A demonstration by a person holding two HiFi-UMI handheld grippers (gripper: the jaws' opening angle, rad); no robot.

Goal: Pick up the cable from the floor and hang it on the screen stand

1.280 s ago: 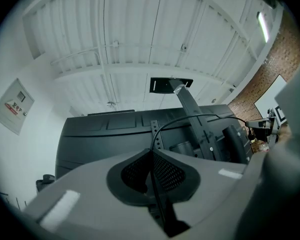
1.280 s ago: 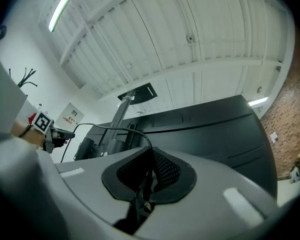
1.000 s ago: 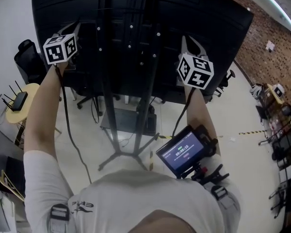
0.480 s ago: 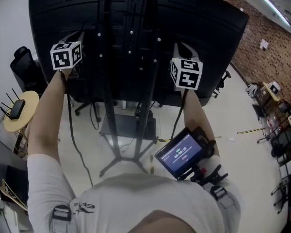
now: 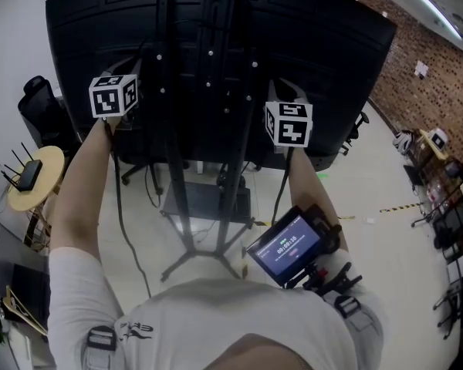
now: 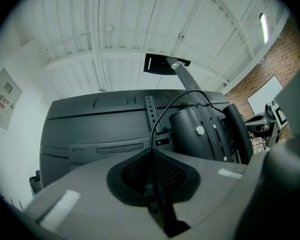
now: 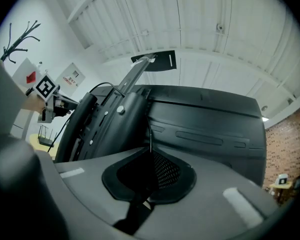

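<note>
Up against the back of the big black screen (image 5: 324, 45) I hold both arms raised, one on each side of the screen stand (image 5: 174, 183), whose twin poles drop between my forearms to splayed legs on the pale floor (image 5: 370, 176). Room is tight at the panel: the poles stand close inside each wrist and the screen's lower edge runs just beyond my hands. The floor opens out to my right as far as the brick wall (image 5: 424, 68). To my left an office chair (image 5: 38, 102) and a round table (image 5: 31, 183) crowd the screen's corner. A small monitor (image 5: 288, 243) sits by my right forearm. My left gripper (image 6: 151, 156) has its pads pressed together on the thin black cable (image 6: 162, 109), which rises out of the seam and arcs over to the stand's bracket. My right gripper (image 7: 151, 156) pinches the cable too, a short upright stretch showing above its pads. Only the gripper views show that pinch, and the stand's slanted arm ending in a dark shelf plate (image 6: 160, 64) under the ribbed ceiling (image 6: 120, 24). The right gripper view also catches the left's marker cube (image 7: 46, 88) past the bracket. The head view gives just the cubes, the jaws lost against the dark panel, plus a dark lead hanging under each forearm that I cannot tell from the cable.
</note>
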